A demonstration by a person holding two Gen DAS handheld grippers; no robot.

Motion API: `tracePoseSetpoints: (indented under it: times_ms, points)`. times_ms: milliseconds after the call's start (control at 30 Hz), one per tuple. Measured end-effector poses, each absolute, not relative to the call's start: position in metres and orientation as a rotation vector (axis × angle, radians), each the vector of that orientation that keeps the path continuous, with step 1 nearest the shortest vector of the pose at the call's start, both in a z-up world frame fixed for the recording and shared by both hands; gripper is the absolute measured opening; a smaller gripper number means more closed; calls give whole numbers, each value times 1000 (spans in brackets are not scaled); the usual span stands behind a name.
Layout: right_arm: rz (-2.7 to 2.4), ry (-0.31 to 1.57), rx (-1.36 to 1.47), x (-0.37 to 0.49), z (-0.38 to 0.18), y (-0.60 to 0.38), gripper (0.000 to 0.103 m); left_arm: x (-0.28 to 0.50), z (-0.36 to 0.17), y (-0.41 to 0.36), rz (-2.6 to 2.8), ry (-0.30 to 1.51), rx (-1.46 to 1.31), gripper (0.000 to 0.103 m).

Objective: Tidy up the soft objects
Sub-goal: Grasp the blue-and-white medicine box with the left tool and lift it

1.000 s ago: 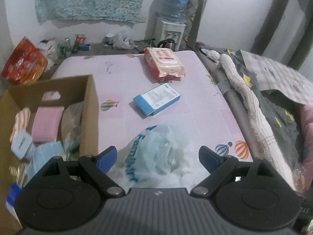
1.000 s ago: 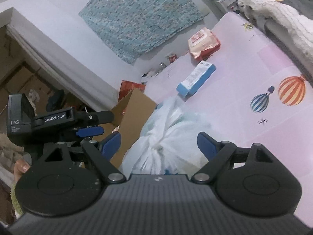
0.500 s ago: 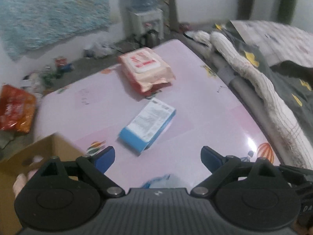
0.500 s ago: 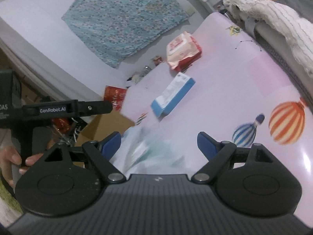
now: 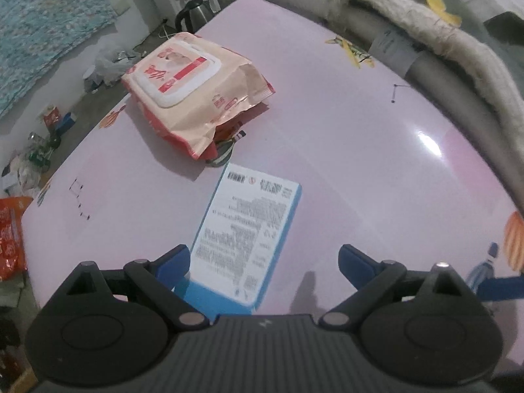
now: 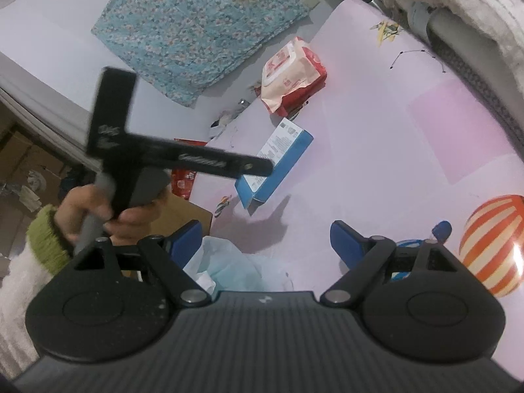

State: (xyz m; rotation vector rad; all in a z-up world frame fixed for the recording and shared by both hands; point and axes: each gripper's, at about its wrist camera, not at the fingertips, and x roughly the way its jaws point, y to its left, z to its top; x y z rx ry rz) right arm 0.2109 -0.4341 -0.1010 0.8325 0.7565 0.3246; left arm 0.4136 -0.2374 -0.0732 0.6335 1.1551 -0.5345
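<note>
On the pink table (image 5: 360, 170) lies a flat blue box with a white printed label (image 5: 249, 239). My left gripper (image 5: 264, 262) points down over its near end, jaws opening, and the box sits between the fingers without touching the pads. Just beyond lies a soft orange-and-white wipes pack (image 5: 196, 88). In the right wrist view, my right gripper (image 6: 266, 242) stands open above a crumpled white and pale-blue plastic bag (image 6: 235, 268). The blue box (image 6: 278, 160) and wipes pack (image 6: 291, 75) lie farther off. A hand (image 6: 88, 209) holds the left tool's handle.
A cardboard box (image 6: 183, 213) stands at the table's left edge, behind the hand. A grey rail (image 5: 458, 98) and a cream blanket (image 5: 425, 23) border the table's right side. A kettle (image 5: 191, 13) and floor clutter lie past the far edge; an orange bag (image 5: 9, 235) lies left.
My left gripper has left the cardboard box and the plastic bag, swung forward over the table and tipped down over the blue box. The right gripper moved forward; the bag sank lower in its view.
</note>
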Motion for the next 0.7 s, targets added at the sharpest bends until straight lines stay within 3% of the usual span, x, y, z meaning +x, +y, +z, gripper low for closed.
tracePoseSetpoints:
  times_ms: [533,700]
  points:
    - [368,742,881,221,-116,-441,85,454,-111,-244,-484,1275,574,98]
    - [372,745,888,221,-118,-440,85,446,-108,-244,-479,1301,587,92]
